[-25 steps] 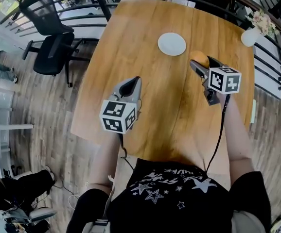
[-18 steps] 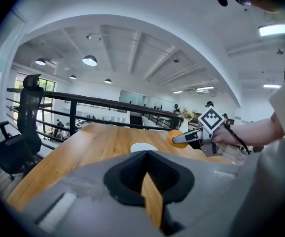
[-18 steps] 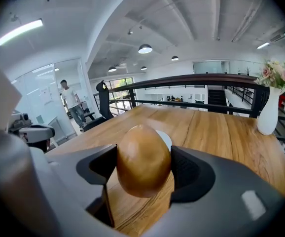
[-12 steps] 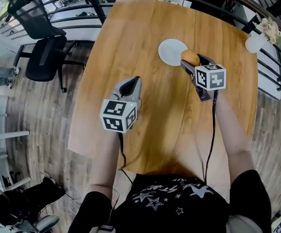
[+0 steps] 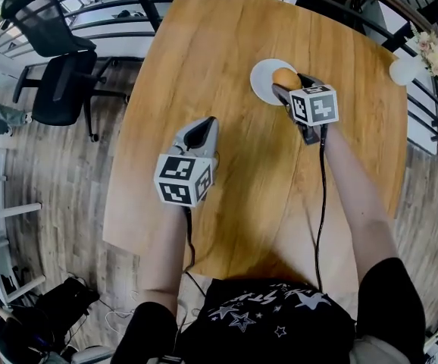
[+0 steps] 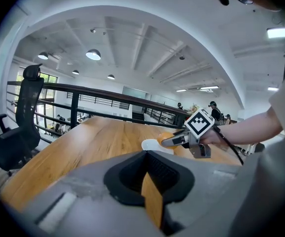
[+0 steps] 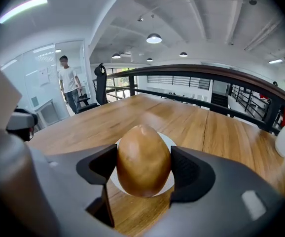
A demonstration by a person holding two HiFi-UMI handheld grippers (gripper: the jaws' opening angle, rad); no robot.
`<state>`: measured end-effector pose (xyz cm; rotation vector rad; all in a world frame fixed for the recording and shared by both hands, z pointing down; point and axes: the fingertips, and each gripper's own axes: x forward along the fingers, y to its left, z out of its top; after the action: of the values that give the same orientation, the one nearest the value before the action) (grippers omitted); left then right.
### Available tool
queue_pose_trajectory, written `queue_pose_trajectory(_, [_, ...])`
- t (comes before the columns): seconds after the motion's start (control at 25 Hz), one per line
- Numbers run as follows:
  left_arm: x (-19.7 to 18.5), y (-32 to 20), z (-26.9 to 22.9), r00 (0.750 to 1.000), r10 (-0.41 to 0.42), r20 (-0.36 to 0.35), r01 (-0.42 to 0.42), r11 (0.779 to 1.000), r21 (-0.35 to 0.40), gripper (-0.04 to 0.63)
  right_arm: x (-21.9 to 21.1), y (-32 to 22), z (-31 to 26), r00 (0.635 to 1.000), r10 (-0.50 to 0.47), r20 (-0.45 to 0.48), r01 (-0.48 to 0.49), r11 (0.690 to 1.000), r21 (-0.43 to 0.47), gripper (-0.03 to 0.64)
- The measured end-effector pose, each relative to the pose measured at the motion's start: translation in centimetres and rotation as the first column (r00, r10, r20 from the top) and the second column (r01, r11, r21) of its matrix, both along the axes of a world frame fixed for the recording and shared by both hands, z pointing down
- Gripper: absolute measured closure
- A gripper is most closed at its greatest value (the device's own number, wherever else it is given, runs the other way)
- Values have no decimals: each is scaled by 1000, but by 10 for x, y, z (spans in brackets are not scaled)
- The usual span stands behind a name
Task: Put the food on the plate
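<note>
Nearest the person, the left gripper (image 5: 202,126) hangs over the bare wooden table (image 5: 204,51) with its jaws closed to a point and nothing in them. It plays no part here. Further out, the right gripper (image 5: 289,84) has its jaws spread wide and pressed on either side of the food (image 7: 143,159), a smooth, brown, egg-shaped lump that could be a bread roll, though I can't say for sure. It is held above the near edge of the white plate (image 5: 261,78); whether it touches the plate yet I cannot tell. I'd guess the thing is light, with a slightly glossy skin and a rounded shape, so it could slide out of a loose grip or dent under a hard one. Across the fat middle, where the pads sit now, looks the right place to hold it. Set down, it may roll on the shallow plate. Beyond stand a white vase (image 5: 403,69) at the far corner and a black chair (image 5: 56,82) off to the side.
</note>
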<state>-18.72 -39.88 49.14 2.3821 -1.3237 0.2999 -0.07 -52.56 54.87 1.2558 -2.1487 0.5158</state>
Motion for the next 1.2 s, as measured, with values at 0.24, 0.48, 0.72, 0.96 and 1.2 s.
queue_pose_trajectory(0.24, [-4, -3, 7, 1000, -2, -9, 2, 1000, -14, 594, -13, -17, 13, 998, -24, -52, 23, 1000, -7, 273])
queue_pose_trajectory(0.48, [-9, -3, 13, 1000, -14, -9, 14, 1000, -24, 594, -19, -25, 28, 992, -20, -124, 20, 1000, -1, 273])
queue_pose_trajectory(0.72, [-12, 2, 12, 1000, -13, -11, 12, 999, -32, 594, -24, -21, 29, 990, -41, -131, 38, 999, -30, 202])
queue_pose_trajectory(0.96, [-13, 8, 9, 1000, -13, -10, 13, 1000, -25, 594, -18, -15, 21, 991, -16, -135, 12, 1000, -28, 167])
queue_pose_trajectory(1.2, [-11, 27, 1, 1000, 1, -13, -2, 1000, -31, 594, -12, 1, 0, 994, 11, -110, -14, 1000, -19, 161])
